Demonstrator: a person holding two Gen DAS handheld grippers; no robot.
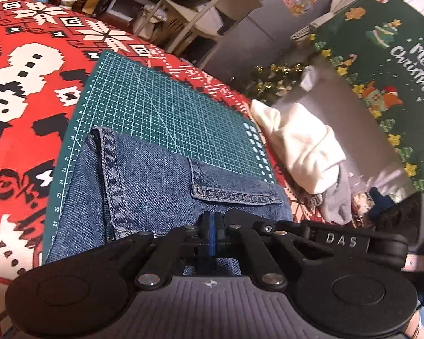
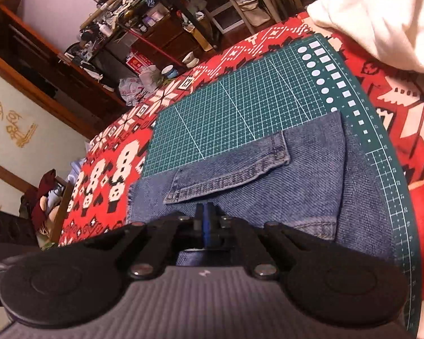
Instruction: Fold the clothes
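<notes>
Jeans (image 1: 155, 186) on the cutting mat (image 1: 161, 107) lie just ahead of both clenched fingers (image 1: 205, 223) (image 2: 200, 217).

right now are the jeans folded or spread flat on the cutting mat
Folded: the jeans lie in stacked layers on the cutting mat, a hemmed edge doubled on top.

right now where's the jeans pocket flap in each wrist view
Left wrist: the pocket flap lies right of centre on the jeans, just beyond the shut left gripper.
Right wrist: the pocket flap sits at centre, just beyond the shut right gripper.
Shared landmark: the green cutting mat.
</notes>
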